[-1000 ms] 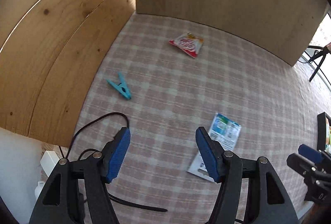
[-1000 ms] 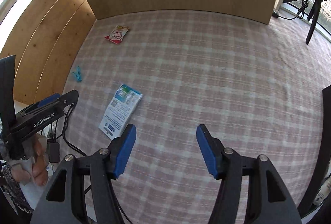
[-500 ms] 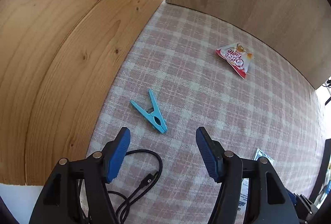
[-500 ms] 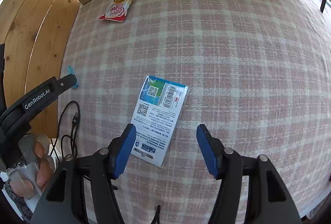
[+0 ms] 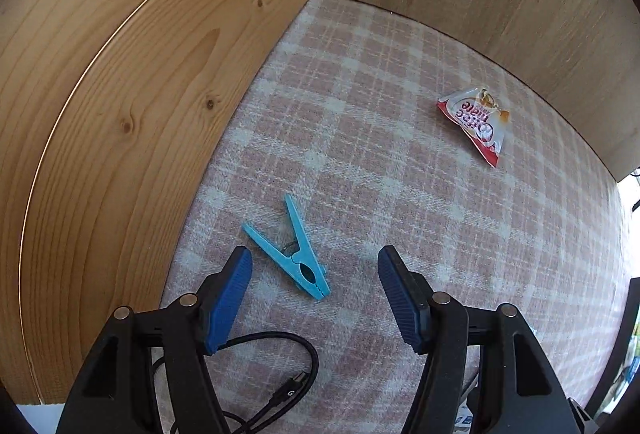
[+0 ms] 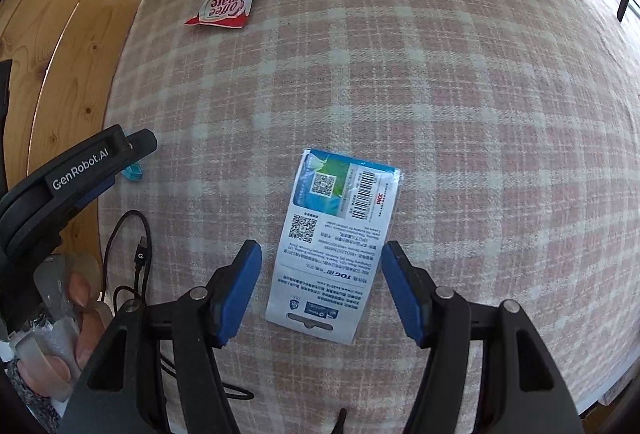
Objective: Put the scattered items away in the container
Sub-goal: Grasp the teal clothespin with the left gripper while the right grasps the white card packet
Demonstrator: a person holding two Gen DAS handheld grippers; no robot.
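A light blue clothes peg (image 5: 294, 254) lies on the plaid cloth between the open fingers of my left gripper (image 5: 314, 270), just ahead of the tips. A flat white and blue packet (image 6: 340, 242) lies between the open fingers of my right gripper (image 6: 320, 264), its near end level with the pads. A red and white Coffee mate sachet (image 5: 476, 121) lies farther off near the back panel; it also shows in the right wrist view (image 6: 226, 5). No container is in view. Both grippers are empty.
Wooden panels (image 5: 120, 93) close the left and back sides of the plaid cloth (image 6: 440, 93). A black cable (image 5: 280, 386) with a plug lies at the near left edge. The left gripper body (image 6: 76, 173) shows at the left of the right wrist view.
Both grippers have moved forward and down: the left one now straddles the peg, the right one straddles the packet. Both stay open.
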